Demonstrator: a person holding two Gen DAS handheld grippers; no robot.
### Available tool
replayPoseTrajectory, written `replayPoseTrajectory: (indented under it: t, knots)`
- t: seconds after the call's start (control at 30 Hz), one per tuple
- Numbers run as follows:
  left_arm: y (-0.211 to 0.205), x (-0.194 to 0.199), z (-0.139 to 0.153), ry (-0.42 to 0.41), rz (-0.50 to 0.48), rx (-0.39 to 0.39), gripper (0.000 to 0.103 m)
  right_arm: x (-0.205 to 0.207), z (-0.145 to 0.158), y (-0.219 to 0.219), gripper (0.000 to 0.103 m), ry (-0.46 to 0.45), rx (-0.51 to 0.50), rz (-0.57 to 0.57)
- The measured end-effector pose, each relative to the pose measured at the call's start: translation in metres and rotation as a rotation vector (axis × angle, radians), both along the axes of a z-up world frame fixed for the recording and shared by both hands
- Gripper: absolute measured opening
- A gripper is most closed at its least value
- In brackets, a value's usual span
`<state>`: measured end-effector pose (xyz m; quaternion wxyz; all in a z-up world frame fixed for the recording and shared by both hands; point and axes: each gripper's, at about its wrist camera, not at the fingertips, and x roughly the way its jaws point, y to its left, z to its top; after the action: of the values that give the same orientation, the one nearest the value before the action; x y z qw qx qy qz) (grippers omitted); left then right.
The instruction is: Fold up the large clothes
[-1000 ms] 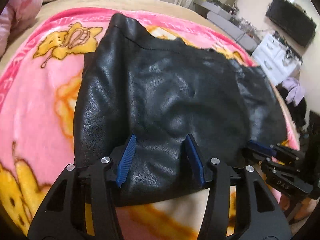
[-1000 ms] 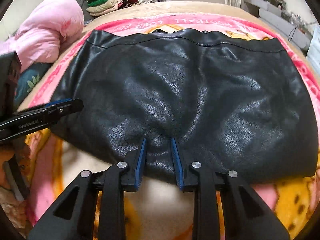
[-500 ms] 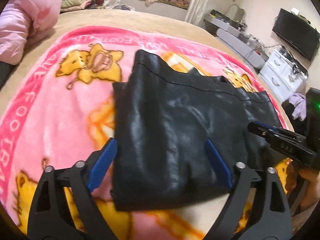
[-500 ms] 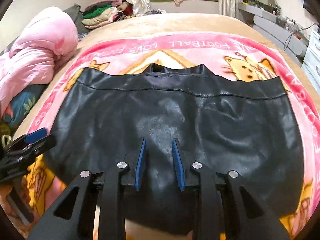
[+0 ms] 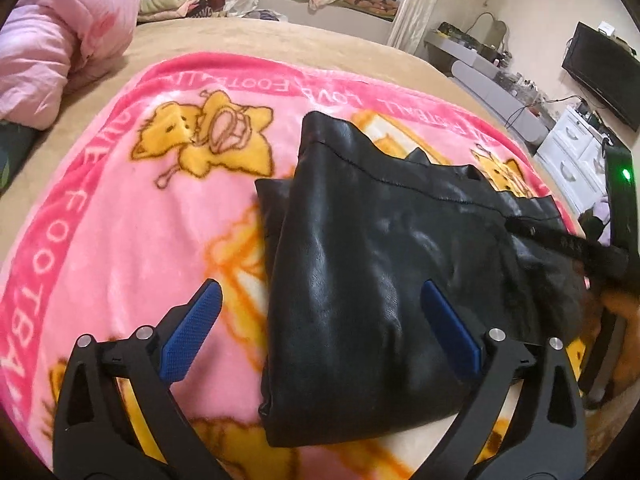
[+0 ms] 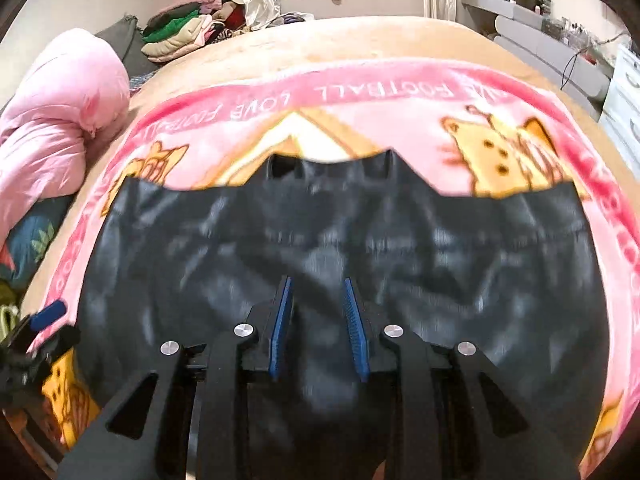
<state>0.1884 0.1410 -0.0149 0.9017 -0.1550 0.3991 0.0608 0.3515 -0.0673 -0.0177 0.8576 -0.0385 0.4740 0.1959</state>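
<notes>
Black leather garment (image 5: 384, 280) lies folded on the pink blanket (image 5: 120, 240); my left tongs (image 5: 320, 328) are still opening, pinching nothing, right tongs (image 6: 318, 320) at three o'clock, narrowly parted, grip unclear.

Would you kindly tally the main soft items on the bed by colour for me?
Black: 1, the leather garment
Pink with yellow cartoons: 1, the blanket
Plain pink: 1, the bundled duvet
Total: 3

Blur and cutoffs
Black garment (image 6: 400, 248) motion-smeared in right view; its near hem hidden behind right gripper (image 6: 318, 332).
</notes>
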Motion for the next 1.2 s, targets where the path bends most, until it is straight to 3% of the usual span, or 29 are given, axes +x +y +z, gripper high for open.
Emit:
replayPoseTrajectory:
  t: [0.23, 0.37, 0.47, 0.63, 0.73, 0.93, 1.07, 1.2]
  knots:
    - [0.006, 0.005, -0.001, 0.01, 0.014, 0.015, 0.093, 0.039, -0.03, 0.022, 0.028, 0.06, -0.044, -0.027]
    - [0.009, 0.007, -0.002, 0.017, 0.023, 0.02, 0.093, 0.041, -0.042, 0.025, 0.028, 0.062, -0.066, -0.015]
    - [0.01, 0.007, -0.002, 0.016, 0.03, 0.024, 0.093, 0.039, -0.036, 0.022, 0.028, 0.057, -0.045, -0.01]
    - [0.009, 0.009, -0.004, 0.022, 0.032, 0.028, 0.093, -0.001, -0.006, 0.004, 0.028, -0.01, 0.036, 0.043]
    - [0.008, 0.012, -0.007, 0.03, 0.029, 0.031, 0.093, -0.038, 0.005, -0.008, 0.035, -0.051, 0.059, 0.062]
    - [0.01, 0.025, -0.019, 0.065, 0.01, 0.023, 0.093, -0.115, 0.01, -0.003, 0.069, -0.099, 0.126, 0.212]
    - [0.02, 0.03, -0.028, 0.101, 0.006, -0.015, 0.094, -0.167, 0.003, 0.035, 0.085, -0.197, 0.012, 0.388]
    - [0.026, 0.035, -0.029, 0.115, -0.002, -0.033, 0.094, -0.193, -0.012, 0.072, 0.089, -0.264, -0.115, 0.516]
